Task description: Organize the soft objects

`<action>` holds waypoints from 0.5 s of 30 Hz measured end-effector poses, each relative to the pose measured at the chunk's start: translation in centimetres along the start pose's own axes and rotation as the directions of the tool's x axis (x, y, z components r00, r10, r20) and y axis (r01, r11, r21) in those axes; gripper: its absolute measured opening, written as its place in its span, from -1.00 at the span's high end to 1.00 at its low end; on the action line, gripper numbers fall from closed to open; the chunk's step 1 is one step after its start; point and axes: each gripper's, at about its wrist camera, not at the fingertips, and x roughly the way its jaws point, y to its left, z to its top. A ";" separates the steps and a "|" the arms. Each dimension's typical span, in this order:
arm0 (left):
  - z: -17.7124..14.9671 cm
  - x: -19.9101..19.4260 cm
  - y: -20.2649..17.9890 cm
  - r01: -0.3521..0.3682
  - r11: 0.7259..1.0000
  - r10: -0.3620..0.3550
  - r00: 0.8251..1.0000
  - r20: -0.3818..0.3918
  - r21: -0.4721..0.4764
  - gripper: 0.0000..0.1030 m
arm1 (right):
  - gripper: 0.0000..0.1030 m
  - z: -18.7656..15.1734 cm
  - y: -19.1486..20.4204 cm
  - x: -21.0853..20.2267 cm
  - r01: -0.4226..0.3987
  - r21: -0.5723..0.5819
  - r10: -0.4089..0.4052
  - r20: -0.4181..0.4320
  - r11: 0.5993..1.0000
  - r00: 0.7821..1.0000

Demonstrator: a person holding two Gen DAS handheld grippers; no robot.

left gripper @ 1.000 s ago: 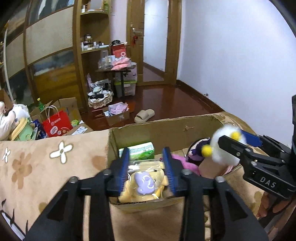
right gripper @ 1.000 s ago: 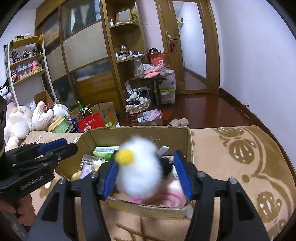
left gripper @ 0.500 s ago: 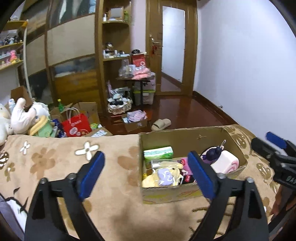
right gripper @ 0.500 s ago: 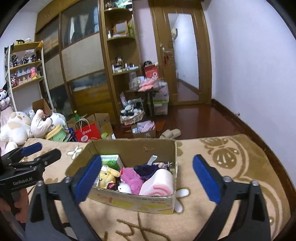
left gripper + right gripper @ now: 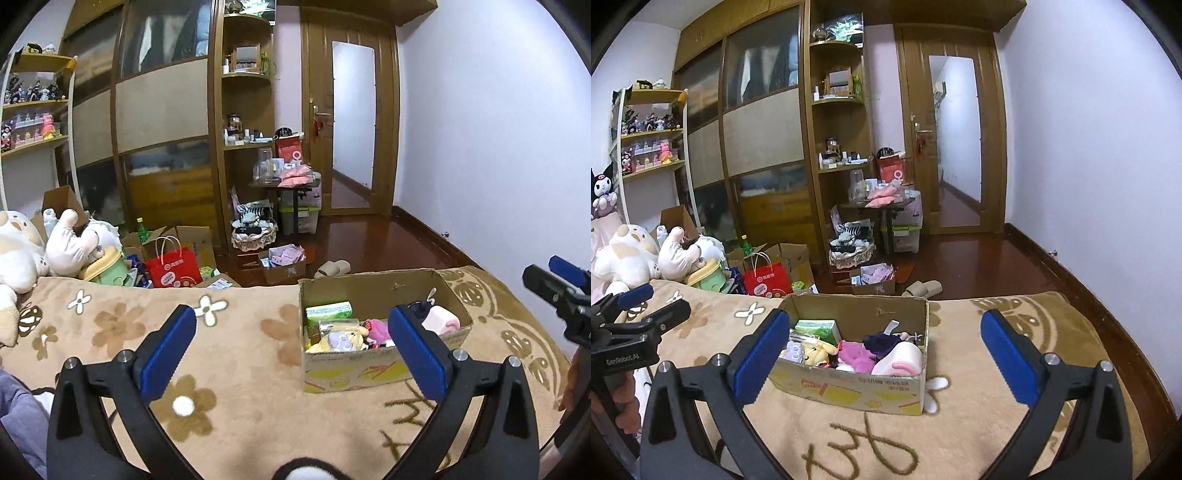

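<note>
Hovering back from cardboard box [image 5: 849, 384] on bed [image 5: 997, 424]; soft toys [image 5: 857, 350] inside. Left gripper [image 5: 291, 350], jaws opening, empty; right gripper [image 5: 882, 354] spread wide, empty (nearer, box dead ahead).

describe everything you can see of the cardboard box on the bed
The cardboard box is a shallow, open-topped brown carton with yellow and red print on its near wall and a worn rim. It sits flat on the tan flowered blanket. Inside, packed close, lie a green packet, a yellow plush, a magenta plush, a dark purple plush and a pale pink soft item. Neither gripper touches it.
</note>
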 end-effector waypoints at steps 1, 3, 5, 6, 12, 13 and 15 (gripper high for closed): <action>-0.1 -0.3 0.1 -0.002 1.000 0.002 1.000 0.003 0.001 -0.99 | -1.00 0.0 -0.1 -0.3 0.002 0.000 -0.002 0.004 1.000 1.000; -0.3 -1.2 0.2 -0.008 1.000 0.007 1.000 0.012 0.004 -0.99 | -1.00 -0.1 -0.1 -1.1 0.005 -0.002 -0.005 0.011 1.000 1.000; -0.5 -1.9 0.1 -0.008 1.000 0.008 1.000 0.019 0.010 -0.99 | -1.00 -0.2 -0.2 -1.9 0.011 -0.005 -0.010 0.018 1.000 1.000; -0.7 -2.2 -0.1 -0.010 1.000 0.009 1.000 0.021 0.017 -0.99 | -1.00 -0.3 -0.2 -2.3 0.014 -0.006 -0.014 0.022 1.000 1.000; -1.4 -3.7 -1.2 -0.010 0.997 0.008 1.000 0.031 0.075 -0.99 | -1.00 -1.4 -0.7 -3.4 0.027 -0.009 -0.026 0.016 1.000 1.000; -1.4 -3.8 -1.3 -0.007 0.997 0.005 0.999 0.032 0.077 -0.99 | -1.00 -1.5 -0.7 -3.5 0.031 -0.011 -0.031 0.014 0.999 0.999; -1.6 -4.0 -1.6 0.002 0.997 -0.005 1.000 0.030 0.082 -0.99 | -1.00 -1.9 -0.9 -3.6 0.035 -0.014 -0.035 0.009 0.999 0.999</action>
